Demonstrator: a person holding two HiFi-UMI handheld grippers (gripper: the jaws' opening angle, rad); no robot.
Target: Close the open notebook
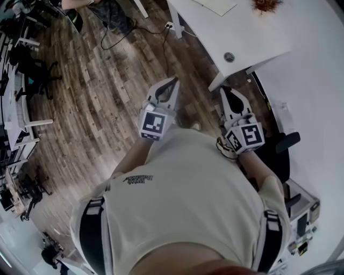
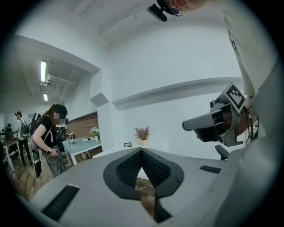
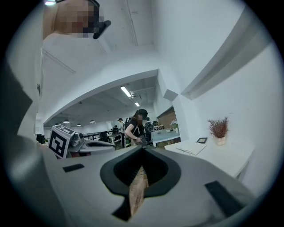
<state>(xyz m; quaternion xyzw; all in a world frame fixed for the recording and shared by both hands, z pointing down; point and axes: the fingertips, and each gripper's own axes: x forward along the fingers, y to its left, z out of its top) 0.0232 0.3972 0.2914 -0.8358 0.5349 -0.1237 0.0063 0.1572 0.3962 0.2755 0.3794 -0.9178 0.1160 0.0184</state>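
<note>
The open notebook lies flat with pale pages on the white table, ahead and to the right in the right gripper view. In the head view the notebook sits at the table's far end, well beyond both grippers. My left gripper hangs over the wooden floor, its jaws shut with nothing between them. To its right, my right gripper is near the table's corner, also shut and empty. In its own view the left gripper has its tips touching, as does the right gripper.
A dried plant in a pot and a small frame stand on the table beyond the notebook. A person in black stands by other desks further back. A cable lies on the floor, and an office chair sits at the right.
</note>
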